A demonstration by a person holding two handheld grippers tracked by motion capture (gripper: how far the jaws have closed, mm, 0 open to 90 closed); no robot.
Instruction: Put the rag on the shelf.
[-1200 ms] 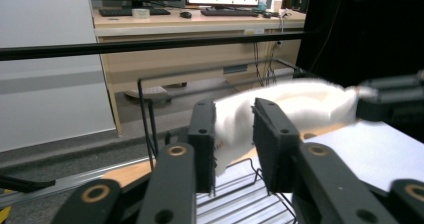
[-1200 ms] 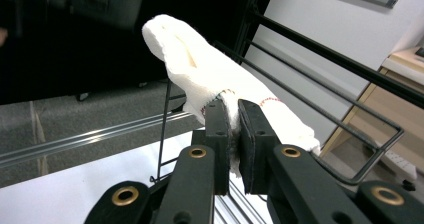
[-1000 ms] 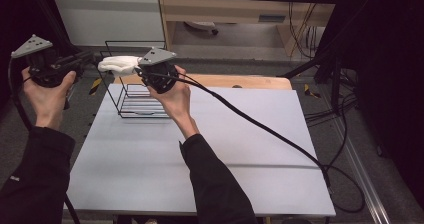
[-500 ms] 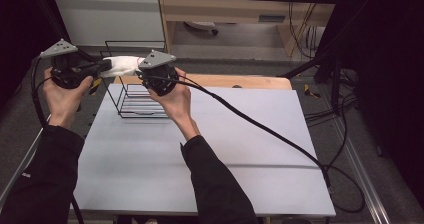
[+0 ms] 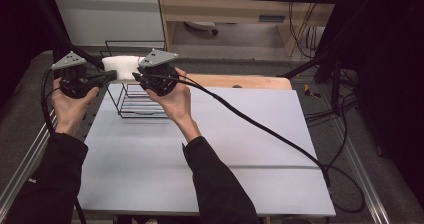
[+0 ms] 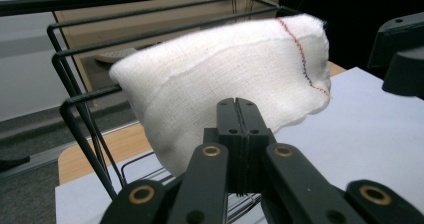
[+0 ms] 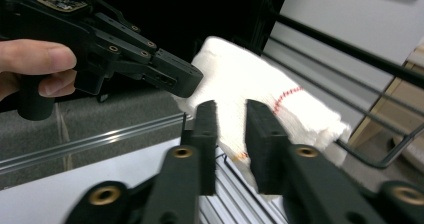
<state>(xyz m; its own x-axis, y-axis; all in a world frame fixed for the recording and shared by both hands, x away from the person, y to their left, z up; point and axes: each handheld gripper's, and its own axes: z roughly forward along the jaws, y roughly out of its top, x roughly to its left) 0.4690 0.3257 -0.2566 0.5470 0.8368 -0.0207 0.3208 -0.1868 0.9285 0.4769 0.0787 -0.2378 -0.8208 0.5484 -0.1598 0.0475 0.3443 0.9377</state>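
Cloth [image 5: 121,64] draped over top rail of rack [image 5: 131,107], at desk's far left corner. Left gripper [image 6: 239,115] clenched on cloth's near edge. Right gripper [image 7: 231,121] jaws slightly parted beside cloth, gripping nothing. Step: straightening hung cloth, likely. Next: right must pinch opposite edge.

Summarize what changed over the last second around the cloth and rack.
The left tool came in from the left and down to the white cloth draped on the wire rack, and its jaws now stand shut at the cloth's edge. The right tool kept its place, jaws slightly apart. Cloth and rack stayed put.
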